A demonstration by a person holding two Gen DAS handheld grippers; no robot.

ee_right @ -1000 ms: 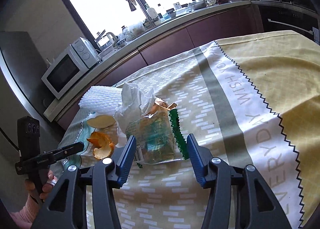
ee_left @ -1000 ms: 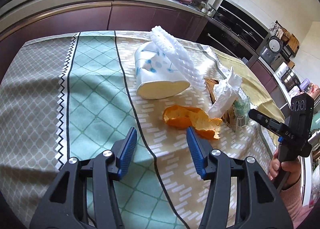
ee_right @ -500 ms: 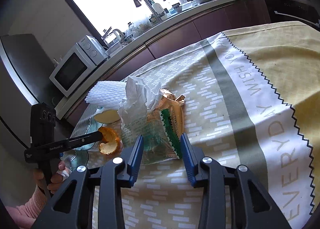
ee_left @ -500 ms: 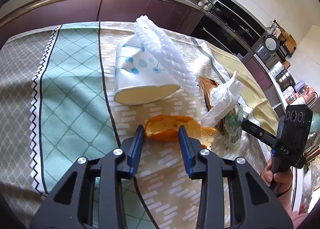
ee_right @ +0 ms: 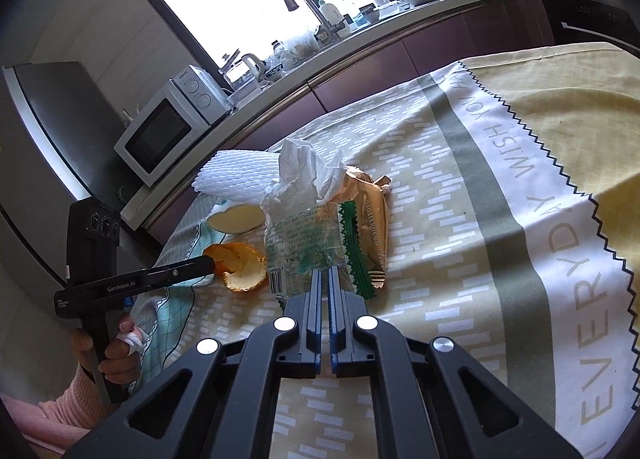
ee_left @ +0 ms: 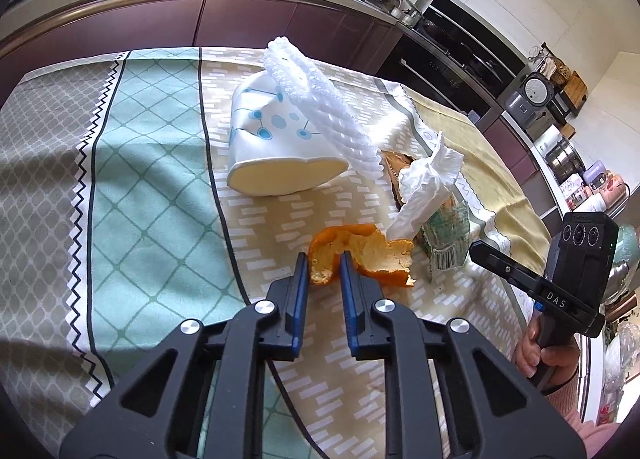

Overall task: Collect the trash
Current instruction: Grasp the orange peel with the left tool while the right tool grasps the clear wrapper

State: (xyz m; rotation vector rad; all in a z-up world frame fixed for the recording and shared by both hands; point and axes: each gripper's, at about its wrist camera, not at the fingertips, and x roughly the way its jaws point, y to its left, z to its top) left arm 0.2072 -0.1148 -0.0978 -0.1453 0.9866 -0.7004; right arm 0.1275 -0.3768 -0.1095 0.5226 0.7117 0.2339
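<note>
Orange peel sits between my closing left gripper fingers — right gripper clenched on the clear wrapper (thin edge); I'd lift both slowly.

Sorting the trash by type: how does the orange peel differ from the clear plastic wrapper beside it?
The orange peel is opaque, thick and curled into a cup; the clear plastic wrapper is see-through, thin and crumpled, with green print and a barcode. The left gripper is closing on the peel's edge; the right gripper is shut on the wrapper's near edge. Both lie on the tablecloth.
</note>
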